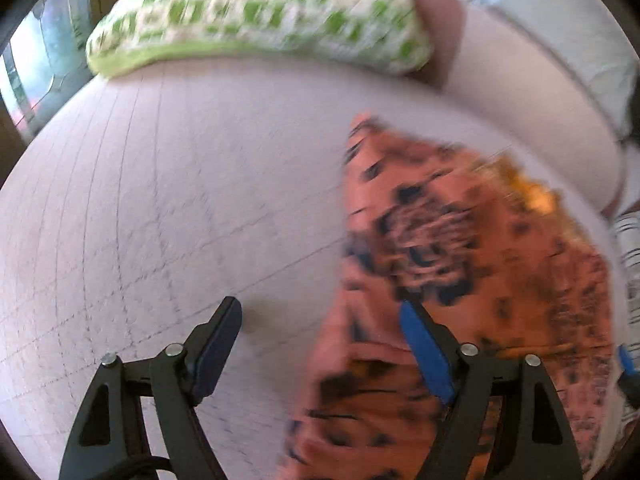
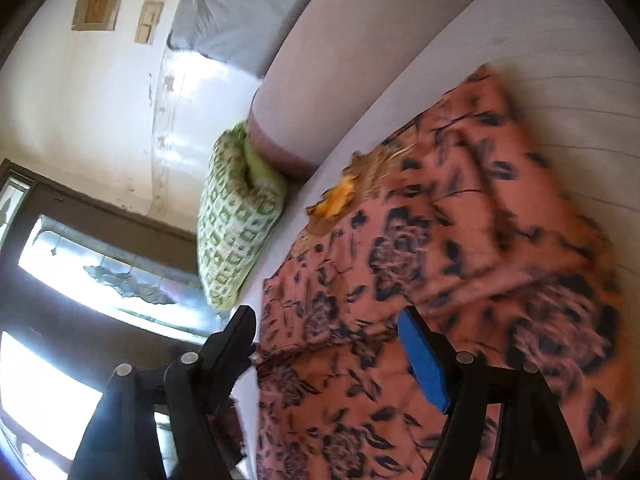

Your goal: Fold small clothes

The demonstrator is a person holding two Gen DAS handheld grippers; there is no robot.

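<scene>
A salmon-pink garment (image 1: 452,264) with a dark floral print and an orange-gold trim lies on the pale bed sheet (image 1: 160,208). My left gripper (image 1: 320,320) is open and empty, hovering over the garment's left edge; its right finger is above the cloth, its left finger above bare sheet. In the right wrist view the same garment (image 2: 460,272) lies partly folded over itself. My right gripper (image 2: 326,328) is open and empty above the garment's near edge. Both views are motion-blurred.
A green-and-white checked pillow (image 1: 256,16) lies at the far end of the bed, also in the right wrist view (image 2: 236,224). A pinkish bolster (image 2: 352,52) runs along the bed's side. A window (image 2: 100,272) and white wall stand beyond the bed.
</scene>
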